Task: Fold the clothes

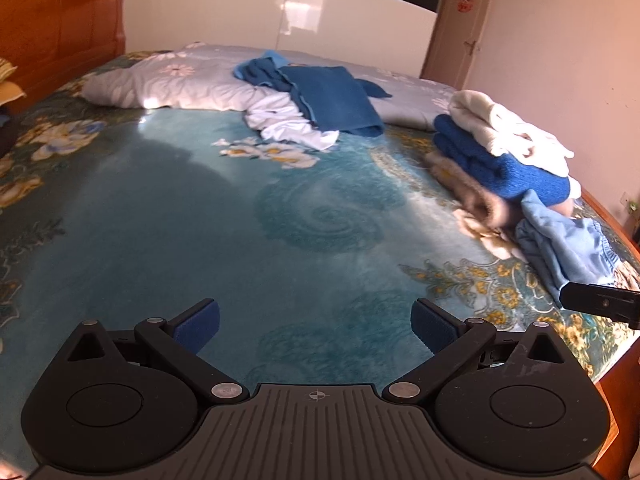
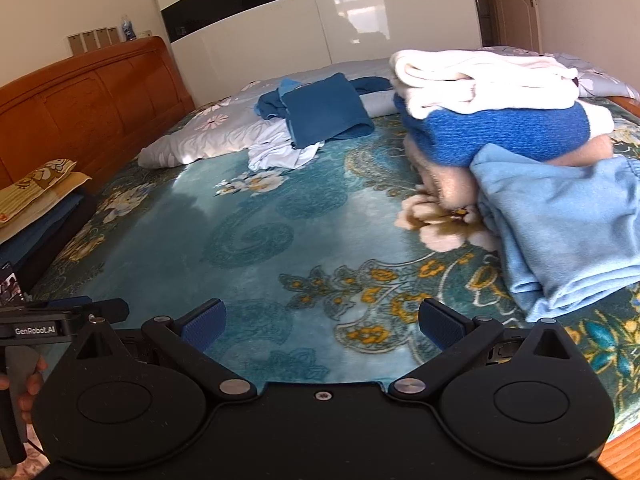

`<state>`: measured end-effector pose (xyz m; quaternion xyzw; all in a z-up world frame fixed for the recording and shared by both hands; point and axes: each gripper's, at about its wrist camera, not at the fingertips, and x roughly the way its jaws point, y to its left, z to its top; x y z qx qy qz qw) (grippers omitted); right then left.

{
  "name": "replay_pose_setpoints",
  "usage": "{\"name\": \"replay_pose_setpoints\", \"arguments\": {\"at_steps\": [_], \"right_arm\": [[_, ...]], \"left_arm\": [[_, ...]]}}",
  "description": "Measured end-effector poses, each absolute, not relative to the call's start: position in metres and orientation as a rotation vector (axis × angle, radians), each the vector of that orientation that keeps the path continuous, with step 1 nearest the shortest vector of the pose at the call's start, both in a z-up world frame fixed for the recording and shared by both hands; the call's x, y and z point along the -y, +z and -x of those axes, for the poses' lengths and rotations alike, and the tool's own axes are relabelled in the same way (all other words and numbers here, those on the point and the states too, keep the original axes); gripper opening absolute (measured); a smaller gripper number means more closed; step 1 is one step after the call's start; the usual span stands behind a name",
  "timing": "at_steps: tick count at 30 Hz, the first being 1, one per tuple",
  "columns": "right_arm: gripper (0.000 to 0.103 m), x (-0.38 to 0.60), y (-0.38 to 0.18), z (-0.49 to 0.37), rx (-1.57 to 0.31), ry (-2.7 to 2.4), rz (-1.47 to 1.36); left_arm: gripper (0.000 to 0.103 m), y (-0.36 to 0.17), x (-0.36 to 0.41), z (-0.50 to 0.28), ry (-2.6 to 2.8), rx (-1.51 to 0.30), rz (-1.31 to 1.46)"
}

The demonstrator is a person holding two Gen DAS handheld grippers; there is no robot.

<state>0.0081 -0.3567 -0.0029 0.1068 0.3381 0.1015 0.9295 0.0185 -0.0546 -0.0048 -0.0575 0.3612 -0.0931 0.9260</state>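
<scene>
A heap of unfolded clothes lies at the far side of the bed: a dark blue garment (image 1: 332, 96) (image 2: 324, 114) over a white one (image 1: 288, 124) (image 2: 280, 152). On the right stands a folded stack: a white garment (image 1: 508, 128) (image 2: 480, 76) on a blue knit (image 1: 500, 168) (image 2: 492, 132), with a light blue folded piece (image 1: 560, 240) (image 2: 560, 232) in front. My left gripper (image 1: 315, 326) is open and empty above the teal floral blanket (image 1: 200, 220). My right gripper (image 2: 322, 326) is open and empty, near the light blue piece.
A grey floral quilt (image 1: 172, 80) (image 2: 208, 128) lies bunched at the back. A wooden headboard (image 2: 80, 92) stands at the left, with a yellow pillow (image 2: 36, 188). The bed's wooden edge (image 2: 624, 448) is at the lower right. A door (image 1: 460, 24) is behind.
</scene>
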Motion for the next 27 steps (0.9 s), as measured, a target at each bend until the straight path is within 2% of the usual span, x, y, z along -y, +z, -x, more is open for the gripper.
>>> {"name": "replay_pose_setpoints", "arguments": {"at_steps": [27], "right_arm": [[0.102,0.224,-0.004,-0.020,-0.773,0.424,-0.105]], "left_arm": [[0.103,-0.011,-0.022,0.003,0.107,-0.741,-0.022]]}}
